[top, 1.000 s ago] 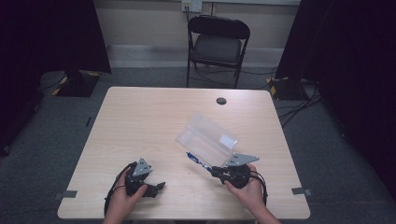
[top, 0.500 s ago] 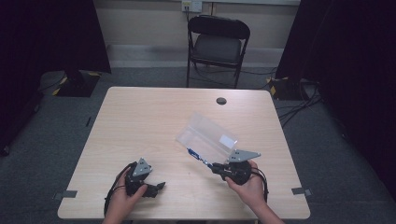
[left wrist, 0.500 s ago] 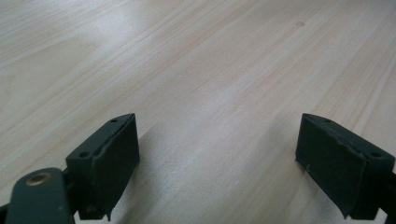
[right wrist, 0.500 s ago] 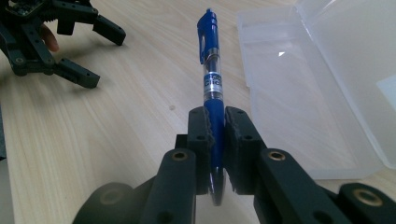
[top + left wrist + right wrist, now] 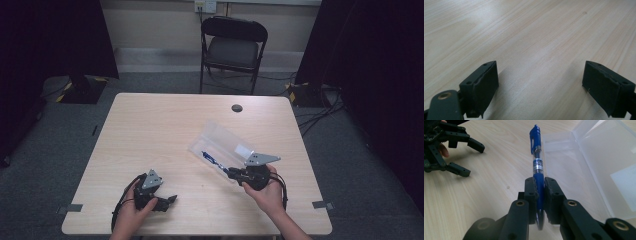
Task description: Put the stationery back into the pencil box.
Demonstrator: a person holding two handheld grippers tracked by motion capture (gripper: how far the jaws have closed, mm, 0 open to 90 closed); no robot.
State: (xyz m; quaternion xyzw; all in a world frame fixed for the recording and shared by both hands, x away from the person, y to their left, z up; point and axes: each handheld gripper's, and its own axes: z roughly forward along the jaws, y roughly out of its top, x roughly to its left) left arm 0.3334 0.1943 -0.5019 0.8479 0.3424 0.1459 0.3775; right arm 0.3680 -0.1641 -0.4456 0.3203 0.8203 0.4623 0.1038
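Observation:
My right gripper (image 5: 539, 185) is shut on a blue pen (image 5: 537, 162), which sticks out forward past the pads; in the high view the right gripper (image 5: 232, 172) holds the pen (image 5: 210, 158) just over the near edge of a clear plastic case (image 5: 225, 145). The case (image 5: 604, 167) lies open on the table, right beside the pen. My left gripper (image 5: 170, 200) rests near the table's front left, its jaws wide open over bare wood (image 5: 540, 82). It also appears far off in the right gripper view as the left gripper (image 5: 472, 157).
The light wooden table (image 5: 160, 130) has a small black round disc (image 5: 236, 108) near its far edge. A black folding chair (image 5: 232, 47) stands behind the table. Dark curtains and cables flank the floor on both sides.
The right gripper with the pen has shifted slightly toward the near edge of the case. The left gripper has stayed put.

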